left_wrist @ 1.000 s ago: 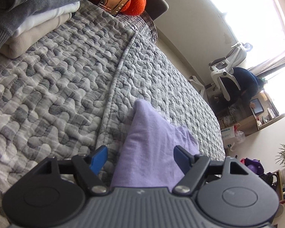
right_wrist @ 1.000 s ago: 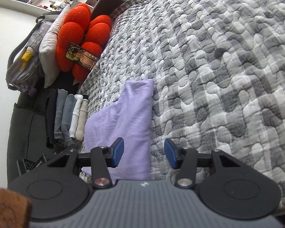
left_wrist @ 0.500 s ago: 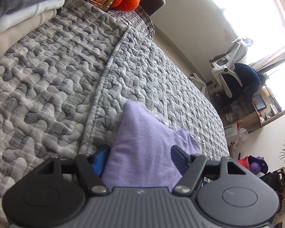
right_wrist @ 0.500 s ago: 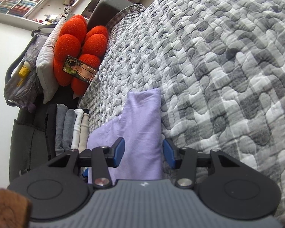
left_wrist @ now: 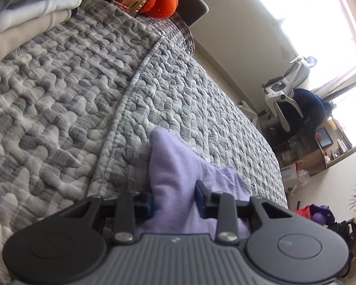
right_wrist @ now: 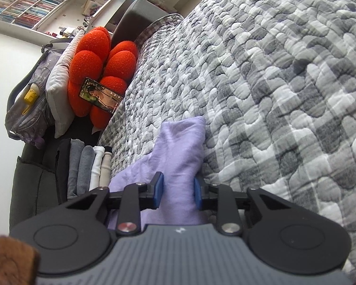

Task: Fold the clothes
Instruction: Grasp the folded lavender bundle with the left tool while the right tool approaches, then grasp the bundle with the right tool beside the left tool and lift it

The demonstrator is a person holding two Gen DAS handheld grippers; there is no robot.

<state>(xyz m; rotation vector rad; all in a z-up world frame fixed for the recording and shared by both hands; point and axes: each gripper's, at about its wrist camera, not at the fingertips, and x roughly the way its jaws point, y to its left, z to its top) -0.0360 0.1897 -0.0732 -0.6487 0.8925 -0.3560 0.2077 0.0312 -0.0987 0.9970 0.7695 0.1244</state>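
Gripping lilac cloth [left_wrist: 175,180]: both tools, jaws part-closed.

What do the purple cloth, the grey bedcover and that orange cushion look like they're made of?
Purple cloth: soft matte knit, likely cotton jersey; it drapes and creases loosely between the tongs.
Grey bedcover: quilted woven fabric, probably cotton; stitched lines leave puffy pebble shapes in a faded check.
Orange cushion: fuzzy, nubbly plush or bouclé over stuffing; rounded lobes with a grainy surface.
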